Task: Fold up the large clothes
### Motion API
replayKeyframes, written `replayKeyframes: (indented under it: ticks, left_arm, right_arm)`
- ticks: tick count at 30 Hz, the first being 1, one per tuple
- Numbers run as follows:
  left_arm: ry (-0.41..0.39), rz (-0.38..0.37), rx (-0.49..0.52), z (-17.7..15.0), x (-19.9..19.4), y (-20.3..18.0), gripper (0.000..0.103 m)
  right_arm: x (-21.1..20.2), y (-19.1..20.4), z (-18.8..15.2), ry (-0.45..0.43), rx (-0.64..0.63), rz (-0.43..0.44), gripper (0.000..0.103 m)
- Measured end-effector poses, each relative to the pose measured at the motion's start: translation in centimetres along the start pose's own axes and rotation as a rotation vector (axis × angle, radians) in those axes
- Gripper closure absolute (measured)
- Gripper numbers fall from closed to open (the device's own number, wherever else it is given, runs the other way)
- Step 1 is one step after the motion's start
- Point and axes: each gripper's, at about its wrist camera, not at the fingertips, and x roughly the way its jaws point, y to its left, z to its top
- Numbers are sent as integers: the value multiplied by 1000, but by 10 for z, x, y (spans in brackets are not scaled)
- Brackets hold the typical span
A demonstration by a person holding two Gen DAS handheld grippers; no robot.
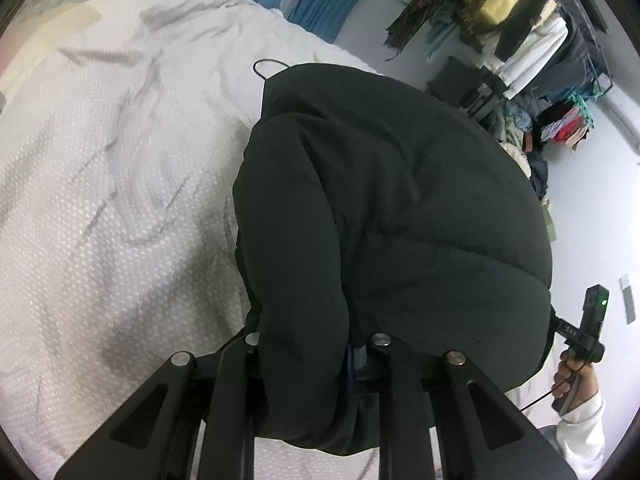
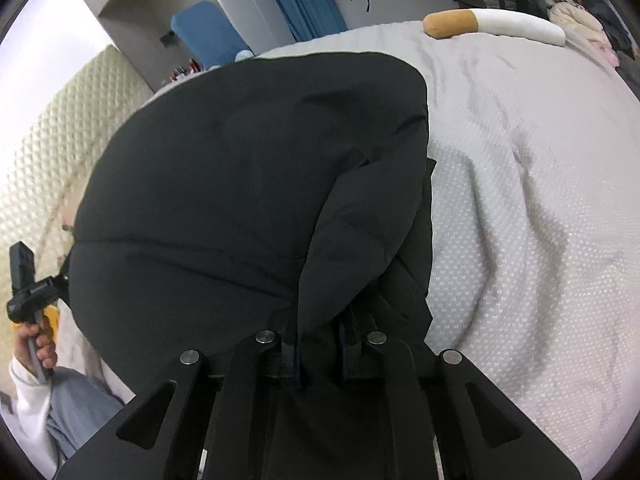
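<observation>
Where the left wrist view looks down its own fingers, the left hand-held gripper is nearly closed on a thick fold of the black jacket, which bulges up between the two arms and fills the middle of the picture. The jacket spreads away from the jaws across the bed, over its white dotted cover, and a thin black cord loop sticks out at its far edge. At the right edge a hand in a white sleeve holds the other tool's handle, just beside the jacket's rim. Clothes hang on a rack in the far corner.

In the right wrist view, the right hand-held gripper is likewise pinched almost shut on a bunched ridge of the jacket, the cloth rising straight out of the jaws. The jacket lies mostly to the left and ahead of them, on the bed. A long white and tan pillow lies at the bed's far side, well apart from the jacket. At the left edge the other hand grips its handle.
</observation>
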Motion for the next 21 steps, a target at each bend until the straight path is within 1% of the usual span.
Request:
replayKeyframes:
  ticks: [3, 5, 7, 8, 9, 11, 13, 14, 15, 17, 18, 19, 20, 21]
  left_arm:
    - [-14, 5, 2, 2, -3, 0, 81]
    - [-22, 0, -9, 5, -6, 1, 79]
    - [-27, 18, 1, 6, -11, 1, 76]
    - [-29, 25, 5, 8, -13, 1, 74]
    - [-36, 49, 12, 8, -17, -1, 71]
    - [-49, 79, 29, 7, -24, -5, 68]
    - [-61, 110, 52, 6, -31, -11, 64]
    - [-69, 123, 60, 5, -35, -13, 55]
    - [-91, 147, 75, 4, -42, -18, 42]
    - [-130, 166, 99, 2, -57, -26, 31]
    - [-164, 172, 111, 2, -69, -32, 26]
    - [-184, 175, 116, 2, -79, -36, 23]
    - [-200, 176, 121, 3, -87, -41, 21]
    - [-221, 179, 132, 4, -98, -47, 20]
  right_arm:
    - [-3, -5, 1, -15, 35, 13, 88]
    - [-8, -5, 1, -32, 48, 1, 86]
    - [-15, -5, 0, -51, 69, -11, 80]
    - [-18, -6, 0, -59, 76, -7, 78]
    - [-23, -5, 0, -71, 83, -1, 76]
    - [-31, -5, -3, -89, 95, -9, 66]
    - [-42, -1, -7, -124, 87, -28, 43]
    - [-50, 2, -8, -154, 80, -32, 39]
    - [-56, 5, -8, -174, 73, -38, 37]
    - [-69, 13, -8, -211, 53, -50, 34]
    - [-76, 17, -8, -228, 45, -54, 30]
    - [-85, 21, -8, -249, 35, -59, 28]
    - [-92, 24, -4, -267, 29, -65, 27]
    - [-103, 29, -2, -297, 19, -75, 26]
